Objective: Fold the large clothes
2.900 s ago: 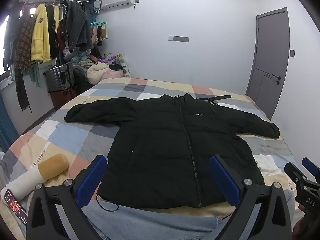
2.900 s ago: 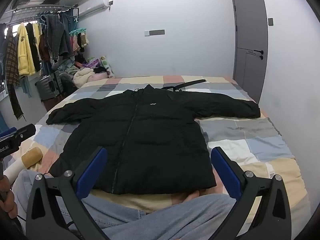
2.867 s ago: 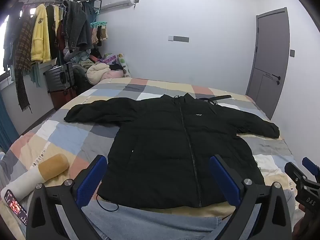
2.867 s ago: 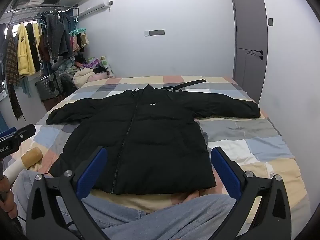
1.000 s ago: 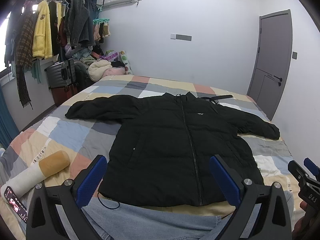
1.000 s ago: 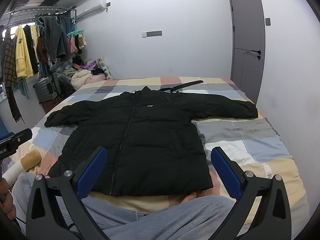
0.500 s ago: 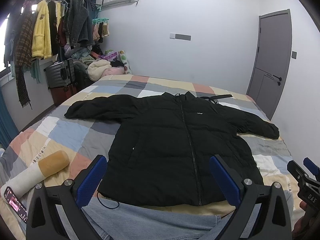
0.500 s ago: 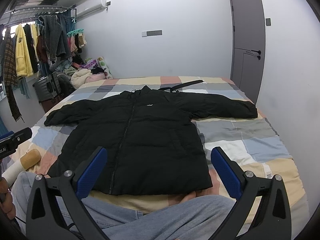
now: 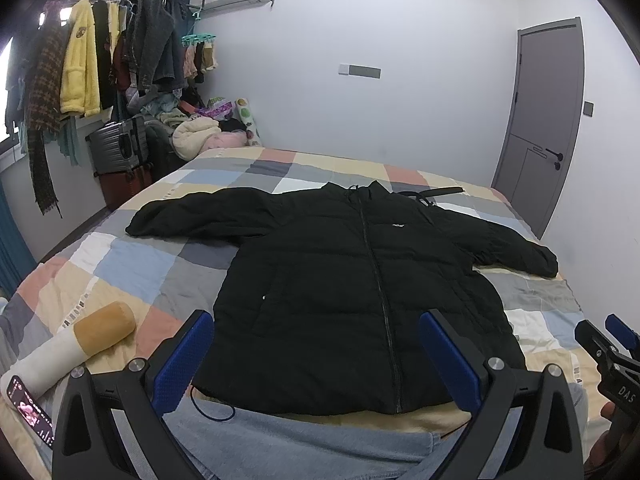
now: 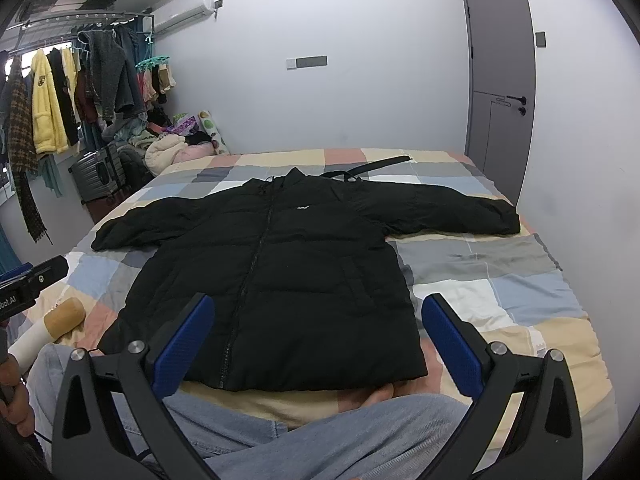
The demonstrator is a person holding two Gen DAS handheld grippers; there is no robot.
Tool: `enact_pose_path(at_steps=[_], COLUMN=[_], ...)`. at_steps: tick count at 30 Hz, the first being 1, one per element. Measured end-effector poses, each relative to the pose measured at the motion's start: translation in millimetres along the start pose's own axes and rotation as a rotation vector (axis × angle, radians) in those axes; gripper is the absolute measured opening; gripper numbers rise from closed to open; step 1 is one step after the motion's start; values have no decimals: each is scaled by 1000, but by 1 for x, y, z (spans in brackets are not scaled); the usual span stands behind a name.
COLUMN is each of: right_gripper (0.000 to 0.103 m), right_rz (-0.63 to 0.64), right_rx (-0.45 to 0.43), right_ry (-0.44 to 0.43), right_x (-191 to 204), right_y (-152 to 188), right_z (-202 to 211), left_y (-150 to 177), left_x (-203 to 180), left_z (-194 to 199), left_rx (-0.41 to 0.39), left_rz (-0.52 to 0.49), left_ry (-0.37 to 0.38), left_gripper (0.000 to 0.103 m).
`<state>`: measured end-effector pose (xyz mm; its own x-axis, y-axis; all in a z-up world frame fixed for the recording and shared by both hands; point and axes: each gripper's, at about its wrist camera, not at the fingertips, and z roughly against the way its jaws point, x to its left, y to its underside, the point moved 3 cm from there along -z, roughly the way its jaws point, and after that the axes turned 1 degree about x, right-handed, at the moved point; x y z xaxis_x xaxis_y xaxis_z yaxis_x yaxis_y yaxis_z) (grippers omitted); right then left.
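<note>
A black puffer jacket (image 9: 360, 292) lies zipped and face up on the checkered bed (image 9: 132, 264), both sleeves stretched out to the sides, its hem just above the person's jean-clad legs (image 10: 320, 436). The left gripper (image 9: 316, 356) and the right gripper (image 10: 316, 344) hover over the hem with their blue-padded fingers (image 9: 182, 356) spread wide, holding nothing. A black strap (image 10: 372, 168) lies behind the collar. Near the left sleeve sit a tan-and-white cylindrical pillow (image 9: 76, 344) and a phone (image 9: 30, 410). Beyond the bed stand a clothes rack (image 9: 100, 60), a suitcase (image 9: 120, 148) and a grey door (image 9: 544, 128).
</note>
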<state>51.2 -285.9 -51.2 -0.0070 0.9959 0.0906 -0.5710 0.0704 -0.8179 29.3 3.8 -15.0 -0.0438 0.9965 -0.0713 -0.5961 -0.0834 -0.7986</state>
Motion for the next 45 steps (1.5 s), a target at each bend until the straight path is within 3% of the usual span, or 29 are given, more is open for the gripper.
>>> enact_pose_path(at_steps=[9,14,19,25,29,32,36,45], right_gripper=[103,103,103,103,101,86,78,74], right_rz=[-9,-38,-65,-145,-227,-297,-389,-754], right_rx=[9,7,-37,-149,-91,-34,9,0], right_ry=[-11,-30,11,81,101,143,153,148], right_x=[-10,-28,-63,-144,-206,-261,-323,-435], right_y=[-12,-23,-43,-77,-87,-84,-73,-40], right_z=[-16,-37,-52,-83,-135,-185,-247,-353], left_y=[-15,-25,-37,-54,-60,-61,-59,-49], left_x=[-5,-15,-20,-24,-28,-29,-25,-20], left_z=[-18,-31,-56,-96,-131,-158,-189,-254], left_rx=[3,-13,-16,-36,-15,8,25,41], left_rz=[-3,-19,-13,-10,-11,-15,-4,38], left_ry=[3,24,57,88,102,113,104,62], left_gripper=[103,103,103,103,103,103,103,103])
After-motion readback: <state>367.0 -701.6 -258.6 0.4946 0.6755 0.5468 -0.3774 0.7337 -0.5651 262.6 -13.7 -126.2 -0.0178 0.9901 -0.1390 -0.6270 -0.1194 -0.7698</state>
